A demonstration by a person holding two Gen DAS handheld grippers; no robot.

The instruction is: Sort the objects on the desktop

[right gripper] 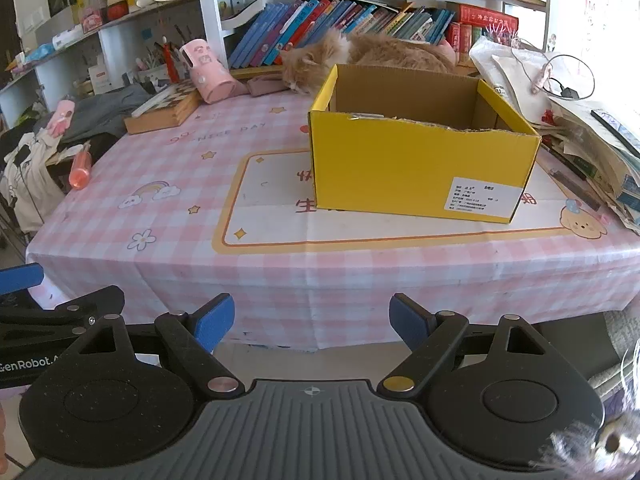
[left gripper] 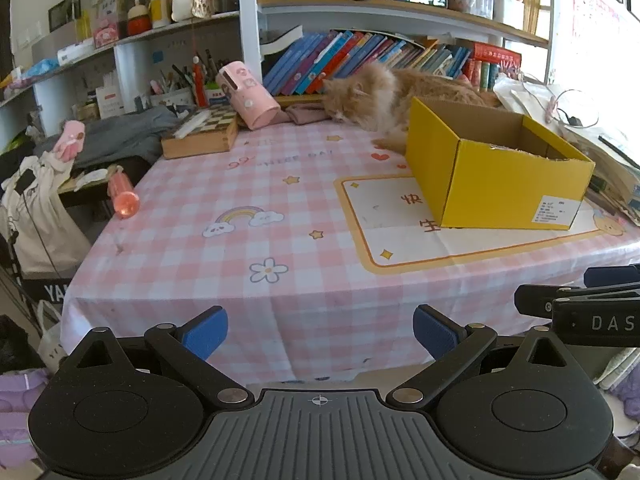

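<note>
While both tongs hang short of the counter's near edge, this is how it lies:
Left tongs (left gripper: 320,334): my blue-padded pair, spread wide apart, nothing between the pads, held in front of the draped cloth edge.
Right tongs (right gripper: 312,322): same story, blue pads well apart, gripping nothing, also just off the near edge; my left pair shows at this view's left border.
Counter (left gripper: 280,184): covered in a pink-and-white checked cloth with rainbow, flower and star prints and a yellow-bordered panel.
Yellow cardboard box (right gripper: 416,160): open-topped, white label on its near face, sitting on the yellow-bordered panel towards the right; I cannot see its floor.
Orange translucent tube (left gripper: 122,196): lying at the far left edge of the counter, well apart from the box.
Pink cylindrical cup (left gripper: 248,94): tipped on its side at the back, leaning against the wooden chessboard case (left gripper: 202,136).
Fluffy ginger cat (right gripper: 360,58): curled up at the back, right behind the box, head down by a folded mauve cloth (right gripper: 264,84).
Row of books (left gripper: 360,60): slanting on the shelf behind the cat.
Stack of papers (right gripper: 588,140): piled just right of the box.
</note>
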